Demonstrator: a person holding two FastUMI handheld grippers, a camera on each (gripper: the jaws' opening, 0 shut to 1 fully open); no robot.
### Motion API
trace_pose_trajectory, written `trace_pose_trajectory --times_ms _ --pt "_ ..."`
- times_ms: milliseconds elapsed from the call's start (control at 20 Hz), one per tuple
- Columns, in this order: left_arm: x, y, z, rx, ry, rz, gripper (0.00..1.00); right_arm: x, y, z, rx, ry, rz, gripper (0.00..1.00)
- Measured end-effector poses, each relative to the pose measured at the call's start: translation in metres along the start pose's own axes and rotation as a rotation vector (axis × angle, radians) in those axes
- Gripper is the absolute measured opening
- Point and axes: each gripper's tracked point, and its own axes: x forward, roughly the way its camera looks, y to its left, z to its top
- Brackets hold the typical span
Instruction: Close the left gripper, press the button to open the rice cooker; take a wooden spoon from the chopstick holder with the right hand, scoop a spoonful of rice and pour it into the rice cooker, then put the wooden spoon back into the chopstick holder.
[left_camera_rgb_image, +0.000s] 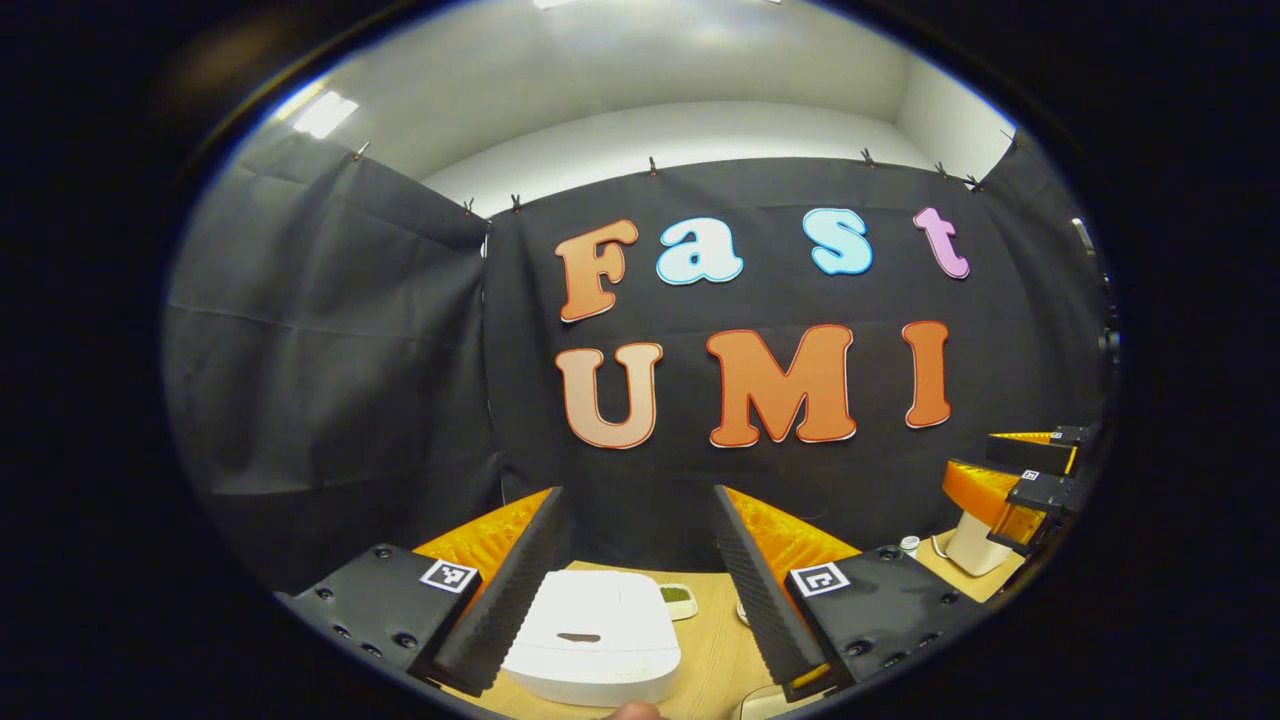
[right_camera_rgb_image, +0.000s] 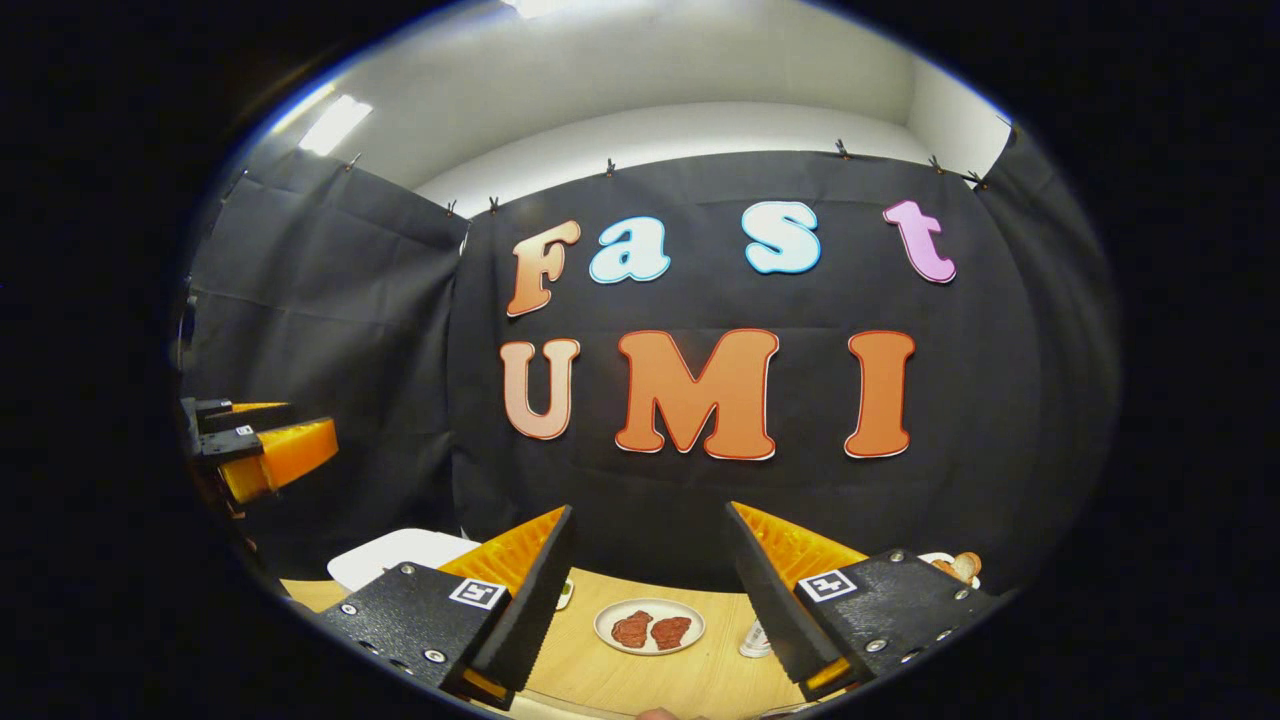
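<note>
Left gripper: we see the left gripper (left_camera_rgb_image: 640, 560) held level above the worktop (left_camera_rgb_image: 712, 640), pointing at the booth's cloth wall, its jaws spread wide and released, nothing between them.
Rice cooker: in the left gripper view the white rice cooker (left_camera_rgb_image: 597, 635) sits on the worktop directly below the gap between the two fingers, lid down, a small dark mark on its top; in the right gripper view we make out its white corner at the lower left.
Right gripper: we see the right gripper (right_camera_rgb_image: 650, 575) also held level and facing the wall, jaws apart and holding nothing; in the left gripper view it shows at the far right edge, raised above the worktop.
Other gripper seen from the right: the left gripper appears at the left edge of the right gripper view, well above the worktop.
Plate: a small plate (right_camera_rgb_image: 649, 627) with two reddish-brown pieces lies on the worktop between the right gripper's fingers, farther off.
White container: a white upright container (left_camera_rgb_image: 976, 545) stands at the right in the left gripper view, just under the right gripper; we cannot tell whether it is the chopstick holder.
Small dish: a little dish (left_camera_rgb_image: 678, 598) with something green rests just behind the rice cooker.
</note>
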Motion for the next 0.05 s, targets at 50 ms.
trace_pose_trajectory --times_ms 50 --pt "0.0021 -0.0008 -0.0007 0.015 0.002 -0.003 0.98 0.0008 0.002 0.0016 -0.001 -0.007 0.002 0.91"
